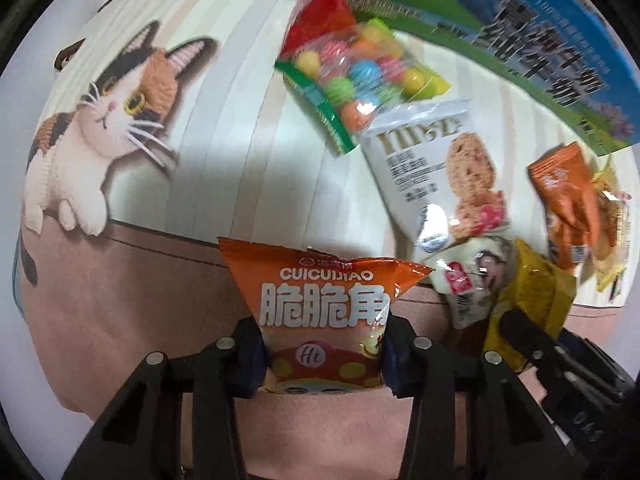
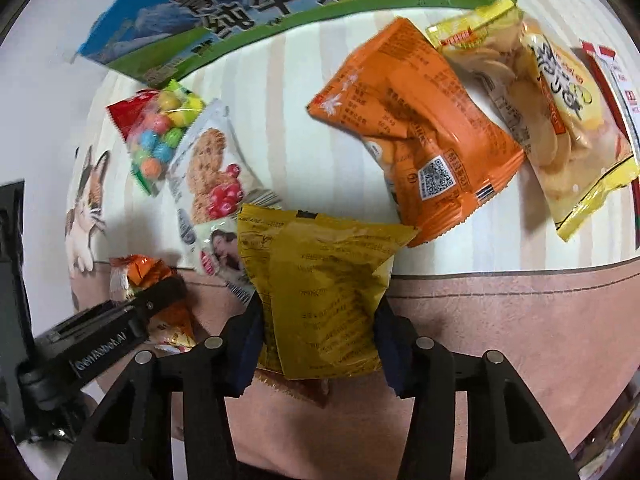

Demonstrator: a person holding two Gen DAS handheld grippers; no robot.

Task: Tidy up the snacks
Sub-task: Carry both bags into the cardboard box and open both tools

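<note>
Left wrist view: the left gripper (image 1: 324, 356) is closed on an orange foil snack packet printed "CUICUIJIAO" (image 1: 324, 292), its pads pressing the packet's lower sides above the pink band of the cat-print mat (image 1: 120, 312) covering the counter. Right wrist view: the right gripper (image 2: 320, 344) is clamped on a mustard-yellow foil snack packet (image 2: 324, 284), back face showing, over the same pink band. Loose on the mat's cream-striped part lie a clear bag of coloured candy balls (image 1: 356, 76), a white oat-biscuit packet (image 1: 436, 172), a crumpled orange packet with a QR code (image 2: 424, 156) and a yellow packet of pale crisps (image 2: 556, 128) just beside it. A blue-and-green milk carton box (image 2: 240, 8) lies along the far edge.
</note>
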